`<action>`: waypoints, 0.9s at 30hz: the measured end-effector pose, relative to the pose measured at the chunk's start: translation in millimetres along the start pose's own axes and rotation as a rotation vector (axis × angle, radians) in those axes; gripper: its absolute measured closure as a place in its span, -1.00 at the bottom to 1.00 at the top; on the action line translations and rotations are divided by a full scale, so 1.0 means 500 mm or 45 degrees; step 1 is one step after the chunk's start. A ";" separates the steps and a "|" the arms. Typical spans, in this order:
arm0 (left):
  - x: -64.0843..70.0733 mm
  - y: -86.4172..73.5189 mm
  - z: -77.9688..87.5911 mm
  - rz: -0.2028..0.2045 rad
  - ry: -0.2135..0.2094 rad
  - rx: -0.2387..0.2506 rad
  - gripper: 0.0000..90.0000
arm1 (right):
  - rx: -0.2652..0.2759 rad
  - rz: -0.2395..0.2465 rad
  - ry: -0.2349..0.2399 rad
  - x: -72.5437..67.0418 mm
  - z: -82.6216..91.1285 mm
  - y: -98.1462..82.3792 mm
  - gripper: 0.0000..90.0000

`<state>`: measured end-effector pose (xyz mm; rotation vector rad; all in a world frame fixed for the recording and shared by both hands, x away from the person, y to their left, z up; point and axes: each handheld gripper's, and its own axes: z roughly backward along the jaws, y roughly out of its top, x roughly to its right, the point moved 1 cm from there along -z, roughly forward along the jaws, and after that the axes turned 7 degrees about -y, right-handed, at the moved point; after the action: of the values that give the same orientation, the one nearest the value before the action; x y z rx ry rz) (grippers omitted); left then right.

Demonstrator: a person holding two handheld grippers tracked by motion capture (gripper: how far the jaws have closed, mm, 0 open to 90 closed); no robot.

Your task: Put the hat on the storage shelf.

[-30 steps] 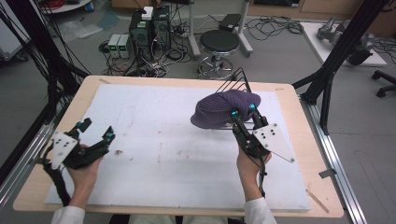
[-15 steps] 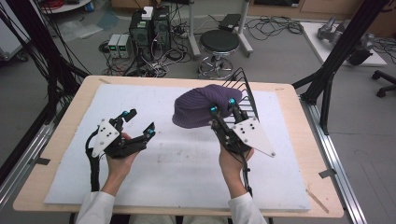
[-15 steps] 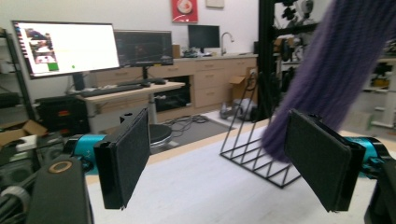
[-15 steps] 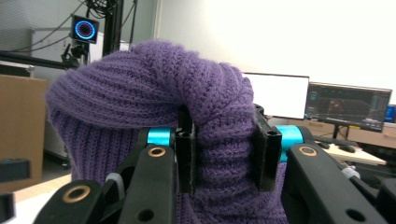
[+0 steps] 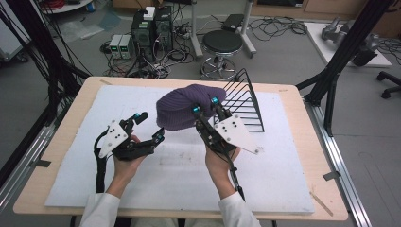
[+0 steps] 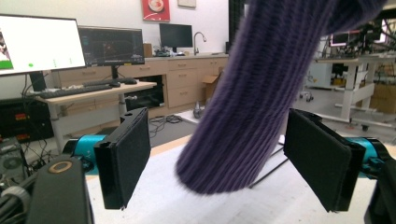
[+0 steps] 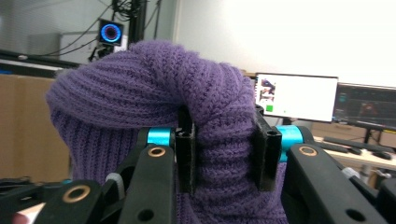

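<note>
purple ribbed knit hat; black wire rack; white mat on tan table.

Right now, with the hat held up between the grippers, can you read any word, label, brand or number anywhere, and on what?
None can be read.
Purple knit hat, right gripper, left gripper: no label or print visible.
Red wall poster: a pale emblem, lettering too blurred.
Left monitor: small marks on white, too small to read.
Dark monitor: unreadable.
Monitor behind the hat: small image and green square, no legible text.
</note>
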<state>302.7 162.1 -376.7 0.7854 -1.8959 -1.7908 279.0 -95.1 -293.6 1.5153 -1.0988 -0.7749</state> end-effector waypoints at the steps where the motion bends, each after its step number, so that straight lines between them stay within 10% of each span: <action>1: 0.002 0.000 -0.002 -0.005 -0.002 0.002 -0.48 | -0.005 0.001 0.011 -0.006 -0.001 0.001 0.51; 8: 0.005 -0.001 -0.004 -0.032 0.012 -0.021 -0.11 | -0.040 -0.001 0.081 -0.031 -0.009 0.002 0.51; 11: 0.007 -0.001 -0.005 -0.034 0.023 -0.022 0.72 | -0.052 0.000 0.073 -0.033 -0.012 0.000 0.51; 27: 0.013 0.018 -0.072 0.114 -0.161 -0.059 0.83 | -0.038 0.024 -0.027 0.022 0.006 0.014 0.51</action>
<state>319.8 130.7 -365.1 0.5743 -1.9287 -1.8605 278.9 -106.2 -286.9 1.4729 -1.1106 -0.7929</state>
